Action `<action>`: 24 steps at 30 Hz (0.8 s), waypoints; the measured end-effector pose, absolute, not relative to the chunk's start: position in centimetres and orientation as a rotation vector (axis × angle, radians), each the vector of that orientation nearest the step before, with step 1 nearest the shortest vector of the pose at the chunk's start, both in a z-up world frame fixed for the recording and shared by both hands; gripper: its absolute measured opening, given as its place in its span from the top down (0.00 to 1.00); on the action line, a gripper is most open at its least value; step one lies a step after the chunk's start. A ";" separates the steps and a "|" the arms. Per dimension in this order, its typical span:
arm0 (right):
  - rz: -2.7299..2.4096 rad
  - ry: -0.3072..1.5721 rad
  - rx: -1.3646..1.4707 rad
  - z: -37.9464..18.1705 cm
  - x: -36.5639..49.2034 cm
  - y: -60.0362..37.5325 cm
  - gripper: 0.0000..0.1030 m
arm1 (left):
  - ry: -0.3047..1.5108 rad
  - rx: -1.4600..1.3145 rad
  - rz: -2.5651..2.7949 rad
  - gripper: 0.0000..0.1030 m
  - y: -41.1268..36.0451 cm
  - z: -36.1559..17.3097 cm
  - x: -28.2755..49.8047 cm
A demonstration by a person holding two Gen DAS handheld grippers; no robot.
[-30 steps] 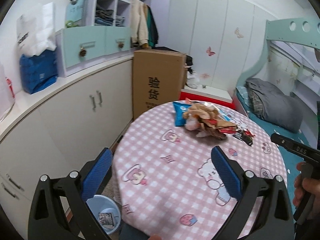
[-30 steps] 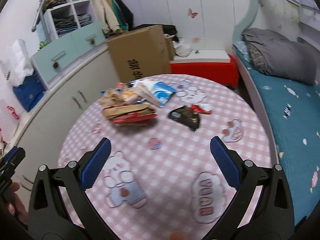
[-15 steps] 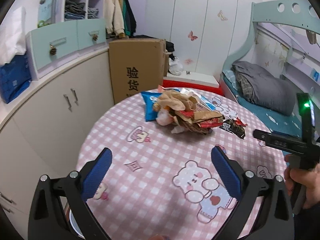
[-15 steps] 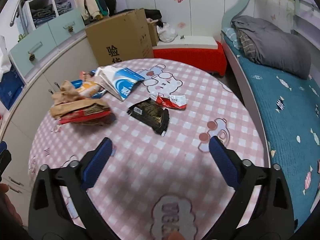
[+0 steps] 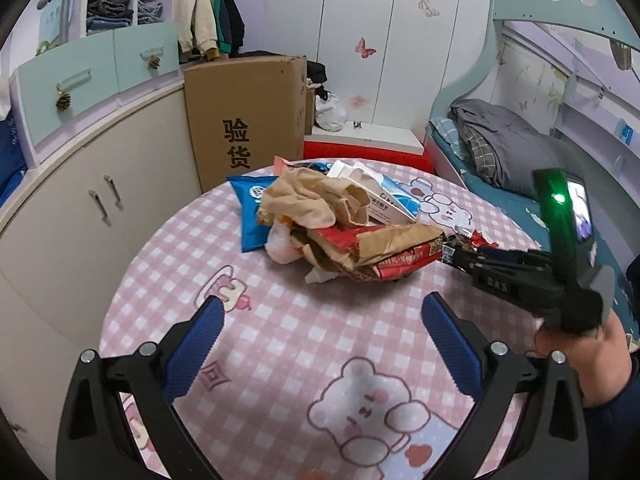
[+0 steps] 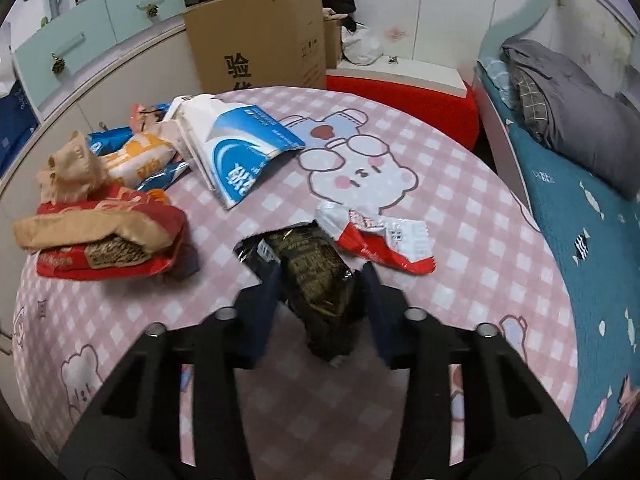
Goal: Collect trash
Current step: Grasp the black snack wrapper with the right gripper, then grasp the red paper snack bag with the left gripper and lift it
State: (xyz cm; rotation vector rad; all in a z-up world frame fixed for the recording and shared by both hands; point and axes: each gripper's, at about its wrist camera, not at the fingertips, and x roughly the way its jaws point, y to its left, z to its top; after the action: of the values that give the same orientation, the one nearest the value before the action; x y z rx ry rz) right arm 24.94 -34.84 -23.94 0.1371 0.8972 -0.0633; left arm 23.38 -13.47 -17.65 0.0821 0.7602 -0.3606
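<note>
A pile of wrappers (image 5: 344, 224) lies on the round pink checked table (image 5: 280, 340): brown paper, a red bag (image 6: 108, 252), a blue bag (image 5: 252, 212) and a white-blue pack (image 6: 240, 152). My right gripper (image 6: 320, 280) is low over the table, its blue fingers closing around a black snack wrapper (image 6: 316, 276); a red-white wrapper (image 6: 380, 240) lies just beyond. The right gripper also shows in the left wrist view (image 5: 520, 268), reaching to the pile's right side. My left gripper (image 5: 320, 332) is open and empty above the table's near part.
A tall cardboard box (image 5: 248, 116) stands behind the table. White cupboards (image 5: 80, 208) run along the left. A bed with grey bedding (image 6: 580, 120) is on the right, and a red and white low stand (image 6: 400, 84) is behind the table.
My right gripper has dropped down to the black wrapper and its fingers have narrowed around it. My left gripper has moved nearer to the pile.
</note>
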 end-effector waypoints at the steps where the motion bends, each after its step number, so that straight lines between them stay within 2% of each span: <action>1: -0.061 0.894 0.143 -23.9 24.7 -34.8 0.72 | 0.769 0.074 -0.365 0.06 -13.7 -17.8 23.8; 12: -0.037 0.866 0.258 -22.5 19.9 -35.7 0.74 | 0.777 -0.002 -0.397 0.06 -16.0 -17.8 27.3; 15: -0.035 0.860 0.275 -22.2 19.2 -36.1 0.74 | 0.785 -0.023 -0.410 0.09 -17.0 -18.0 28.3; 16: -0.035 0.860 0.280 -22.2 19.1 -36.2 0.74 | 0.792 -0.031 -0.426 0.27 -17.4 -18.2 28.8; 17: -0.035 0.861 0.282 -22.1 18.9 -36.3 0.74 | 0.817 -0.033 -0.439 0.41 -17.8 -18.6 29.3; 18: -0.036 0.861 0.283 -22.0 18.7 -36.3 0.74 | 0.822 -0.057 -0.462 0.42 -17.8 -18.7 29.6; 21: -0.031 0.859 0.302 -21.9 17.9 -36.6 0.74 | 0.809 -0.082 -0.487 0.58 -17.3 -18.6 29.4; 22: -0.031 0.858 0.304 -21.8 17.6 -36.6 0.74 | 0.804 -0.088 -0.487 0.74 -16.9 -18.5 29.2; 23: -0.030 0.854 0.309 -21.6 17.3 -36.7 0.74 | 0.802 -0.094 -0.496 0.81 -16.5 -18.3 28.9; 24: -0.025 0.851 0.317 -21.4 17.0 -36.7 0.74 | 0.806 -0.097 -0.506 0.83 -16.2 -18.3 28.6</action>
State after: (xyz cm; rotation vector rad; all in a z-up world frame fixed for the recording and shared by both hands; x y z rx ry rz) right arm 16.98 -36.74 -21.45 0.3171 0.8506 -0.0252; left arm 28.58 -16.18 -18.28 -0.0971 0.8061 -0.5064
